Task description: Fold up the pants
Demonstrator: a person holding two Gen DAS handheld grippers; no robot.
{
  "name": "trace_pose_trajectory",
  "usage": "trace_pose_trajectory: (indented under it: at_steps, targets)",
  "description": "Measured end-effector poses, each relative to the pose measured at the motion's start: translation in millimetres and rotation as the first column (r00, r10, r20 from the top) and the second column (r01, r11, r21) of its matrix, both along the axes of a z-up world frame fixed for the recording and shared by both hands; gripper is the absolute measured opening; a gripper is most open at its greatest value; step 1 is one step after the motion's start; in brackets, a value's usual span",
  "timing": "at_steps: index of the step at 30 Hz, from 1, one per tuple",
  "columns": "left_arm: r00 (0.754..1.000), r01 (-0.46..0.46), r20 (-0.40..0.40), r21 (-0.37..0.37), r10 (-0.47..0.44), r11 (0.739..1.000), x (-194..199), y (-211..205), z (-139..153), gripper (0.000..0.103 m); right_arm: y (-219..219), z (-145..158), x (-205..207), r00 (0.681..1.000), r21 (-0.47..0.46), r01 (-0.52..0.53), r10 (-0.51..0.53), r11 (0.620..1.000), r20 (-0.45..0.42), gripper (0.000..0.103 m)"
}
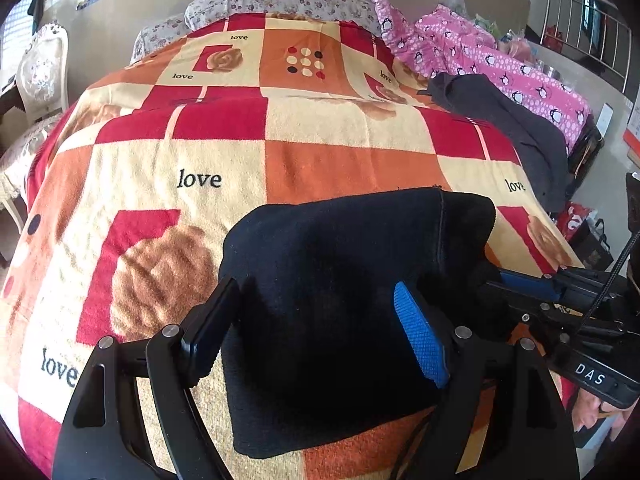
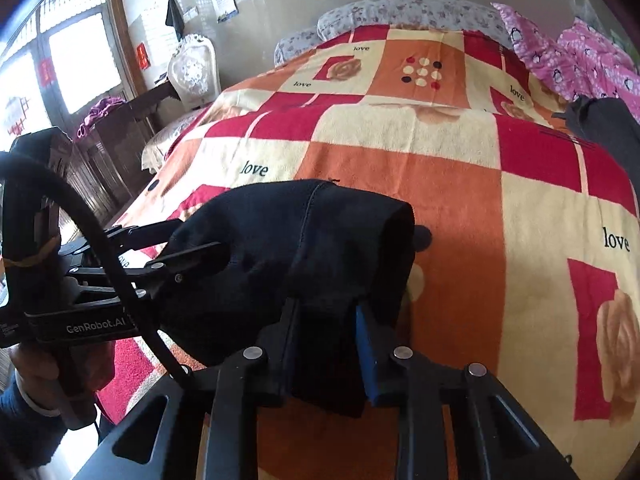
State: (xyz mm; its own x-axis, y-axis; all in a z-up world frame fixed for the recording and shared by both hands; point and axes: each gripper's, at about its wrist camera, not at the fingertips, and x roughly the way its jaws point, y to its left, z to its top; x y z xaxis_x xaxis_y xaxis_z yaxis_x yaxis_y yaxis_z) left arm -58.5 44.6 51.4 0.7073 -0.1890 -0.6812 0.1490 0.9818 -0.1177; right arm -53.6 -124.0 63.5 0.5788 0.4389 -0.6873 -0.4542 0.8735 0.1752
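The black pants (image 1: 340,292) lie as a folded bundle near the front edge of the bed; they also show in the right wrist view (image 2: 304,256). My left gripper (image 1: 316,320) stands wide open over the bundle, one finger at each side of it. My right gripper (image 2: 326,340) is shut on a thick fold of the pants at their right end. In the left wrist view the right gripper (image 1: 492,280) reaches into the cloth from the right. In the right wrist view the left gripper (image 2: 212,256) comes in from the left.
The bed carries a red, orange and cream checked blanket (image 1: 224,152). A dark grey garment (image 1: 516,124) and a pink penguin quilt (image 1: 512,68) lie at the right side. Flowered pillows (image 1: 280,0) are at the head. A white chair (image 1: 40,76) stands at the left.
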Motion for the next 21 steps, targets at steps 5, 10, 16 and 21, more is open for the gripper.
trace_pose_trajectory:
  at_steps: [5,10,16,21]
  targets:
    - [1.0,-0.021,0.016,0.019,0.021,1.0,-4.1,-3.6,-2.1,0.08,-10.5,-9.6,-9.8,0.999,-0.001,0.034,-0.034,0.999,-0.028,0.007]
    - [0.998,-0.051,0.027,0.064,0.049,0.997,-5.3,-10.7,-4.2,0.08,-9.2,-9.0,-10.7,0.998,-0.037,0.058,-0.06,0.998,-0.035,0.007]
    - [0.997,-0.069,0.042,0.063,0.066,0.996,-10.5,-10.1,0.6,0.08,-20.5,9.7,-19.2,0.995,0.062,0.103,-0.102,0.993,-0.014,0.021]
    - [0.991,-0.105,0.087,0.083,0.098,0.991,-19.2,-9.9,11.4,0.08,-9.7,23.4,-28.4,0.988,0.054,0.132,-0.136,0.99,0.068,0.051]
